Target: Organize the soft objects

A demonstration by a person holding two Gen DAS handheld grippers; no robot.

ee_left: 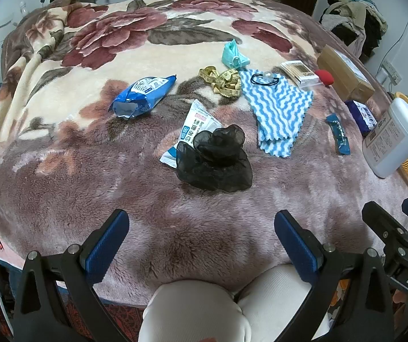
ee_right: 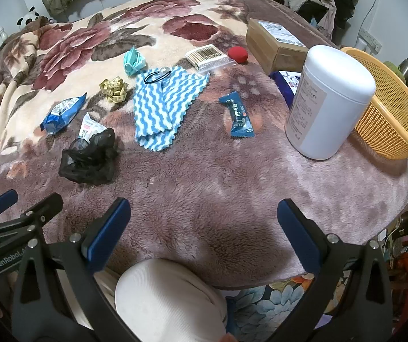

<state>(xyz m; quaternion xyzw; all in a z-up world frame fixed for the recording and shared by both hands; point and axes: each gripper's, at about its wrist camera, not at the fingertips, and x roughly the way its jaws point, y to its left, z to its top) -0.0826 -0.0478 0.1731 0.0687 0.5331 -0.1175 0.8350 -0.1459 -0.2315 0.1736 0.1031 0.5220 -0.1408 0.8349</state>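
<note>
The bed (ee_left: 95,199) carries the clutter, with the orange basket (ee_right: 398,108) at its edge near two o'clock in the right wrist view, the likely home for soft things. The striped cloth (ee_right: 158,105) lies at twelve o'clock, the black mesh scrunchie (ee_left: 214,158) nearer at eleven. Left gripper (ee_left: 201,236) and right gripper (ee_right: 204,228) both hover wide open and empty; I'd pinch the scrunchie's bunched middle, low against the fleece.

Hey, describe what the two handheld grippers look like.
Both the left gripper and right gripper have black triangular-cutout frames, silver screws and blue ribbed pads. White lettering marks their sides: "DAS" on the right one, "GenRobot" on the left.
</note>
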